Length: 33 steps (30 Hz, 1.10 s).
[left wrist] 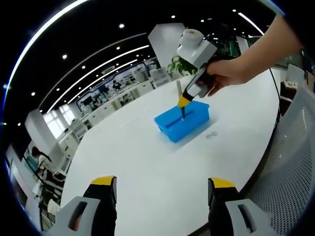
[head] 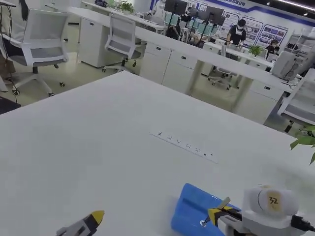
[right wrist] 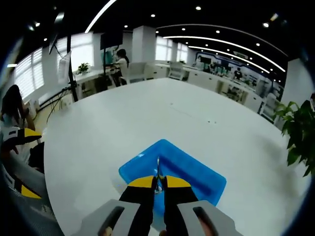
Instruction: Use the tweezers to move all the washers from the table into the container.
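Right gripper is pressed together on the tweezers, pinching them so the tips point down into the blue container, probably to drop a washer inside. A small round bit at the tip in the head view may be a washer, cannot confirm. Left gripper is spread, holds nothing and hangs low over the white desk, out of the way. A few washers lie on the desk just beside the container, so the task isn't done.
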### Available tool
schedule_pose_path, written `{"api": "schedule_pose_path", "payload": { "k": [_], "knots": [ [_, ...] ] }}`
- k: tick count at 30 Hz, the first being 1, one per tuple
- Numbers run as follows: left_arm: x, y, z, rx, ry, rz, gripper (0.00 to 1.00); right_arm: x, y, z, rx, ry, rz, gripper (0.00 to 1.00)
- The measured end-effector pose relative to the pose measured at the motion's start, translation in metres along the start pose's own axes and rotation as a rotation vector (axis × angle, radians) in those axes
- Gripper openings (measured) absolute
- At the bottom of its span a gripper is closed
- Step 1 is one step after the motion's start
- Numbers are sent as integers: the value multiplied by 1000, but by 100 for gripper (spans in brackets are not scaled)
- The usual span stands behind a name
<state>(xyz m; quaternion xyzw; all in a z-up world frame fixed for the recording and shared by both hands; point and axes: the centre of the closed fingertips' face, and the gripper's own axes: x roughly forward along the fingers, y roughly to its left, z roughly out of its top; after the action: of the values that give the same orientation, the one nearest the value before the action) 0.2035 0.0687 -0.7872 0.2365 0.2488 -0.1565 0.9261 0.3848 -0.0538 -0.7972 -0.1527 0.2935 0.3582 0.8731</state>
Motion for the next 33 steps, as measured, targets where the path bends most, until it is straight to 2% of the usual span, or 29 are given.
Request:
{"api": "schedule_pose_path", "payload": {
  "k": [6,12,13,14,16,26,33],
  "knots": [
    [1,-2,-1,10,8,-10,77,14,-3,-17,-1,55,-1,2],
    [1,-4,-1,9,8,-19,77,21,-6,-29,47,85,-1,2],
    [2,-4,-2,13,15,-18,76,22,-6,-24,55,58,-6,2],
    [2,-4,-3,14,17,-19,76,23,-7,-26,58,79,-5,2],
    [2,-5,-3,14,17,-22,76,24,-9,-25,55,84,-3,2],
    [3,-4,-4,20,24,-17,76,23,-8,-26,55,65,-9,2],
    [2,-5,-4,22,21,-19,76,23,-12,-26,110,81,1,3]
  ]
}}
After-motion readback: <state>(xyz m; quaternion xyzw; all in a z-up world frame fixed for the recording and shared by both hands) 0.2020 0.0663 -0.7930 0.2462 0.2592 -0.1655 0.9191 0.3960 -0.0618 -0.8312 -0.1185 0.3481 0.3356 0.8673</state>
